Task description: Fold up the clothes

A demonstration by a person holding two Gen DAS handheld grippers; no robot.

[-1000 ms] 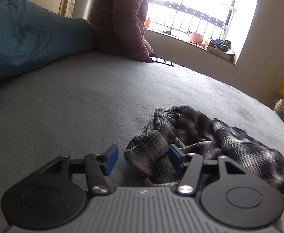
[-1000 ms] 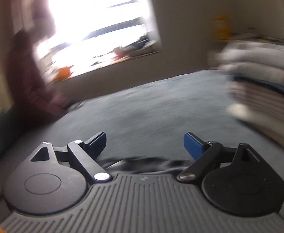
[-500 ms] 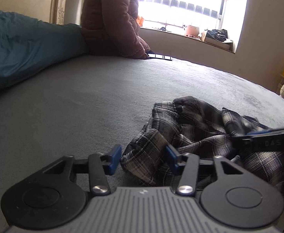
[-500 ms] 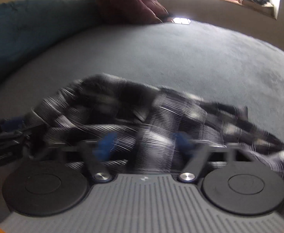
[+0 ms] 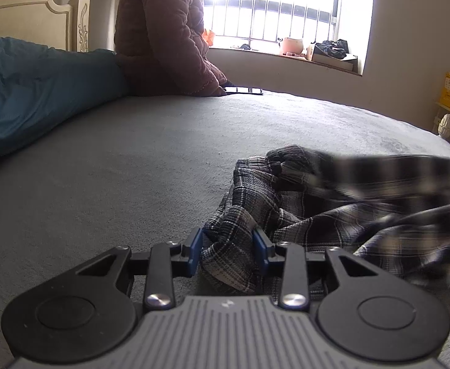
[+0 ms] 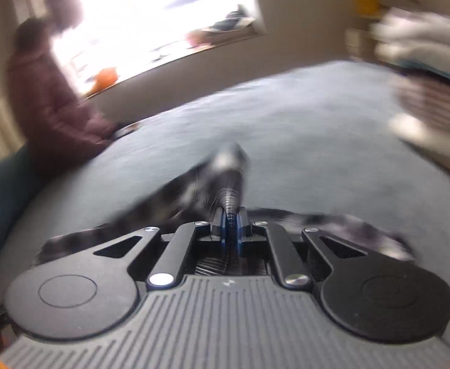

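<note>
Left wrist view: my left claw [image 5: 227,250] sits low over the grey bed [image 5: 132,160], whose cover reads as a matte, short-napped fabric. The plaid shirt [image 5: 289,215], a thin woven check in black, grey and white, lies crumpled on the bed. A bunched fold of the shirt stands between the blue pads [image 5: 195,250], and the jaws are closing on it; I cannot tell whether both pads press the cloth yet. The shirt's far side, away from that fold, smears into streaks and runs off the frame edge, so its outline there is lost.

Beyond the shirt, a person in a quilted brown jacket [image 5: 160,30] sits at the bed's far edge, cut off at the top of the frame. A smooth teal duvet [image 5: 40,92] is heaped beside the jacket.

Right wrist view: heavily blurred. My right claw [image 6: 231,224] is pressed together, pinching a narrow ridge of the plaid shirt [image 6: 225,169] that rises in front of the pads. More of the shirt trails to both sides behind the claw's black linkages. A pale folded stack [image 6: 431,70] past the shirt is too smeared to identify.
</note>
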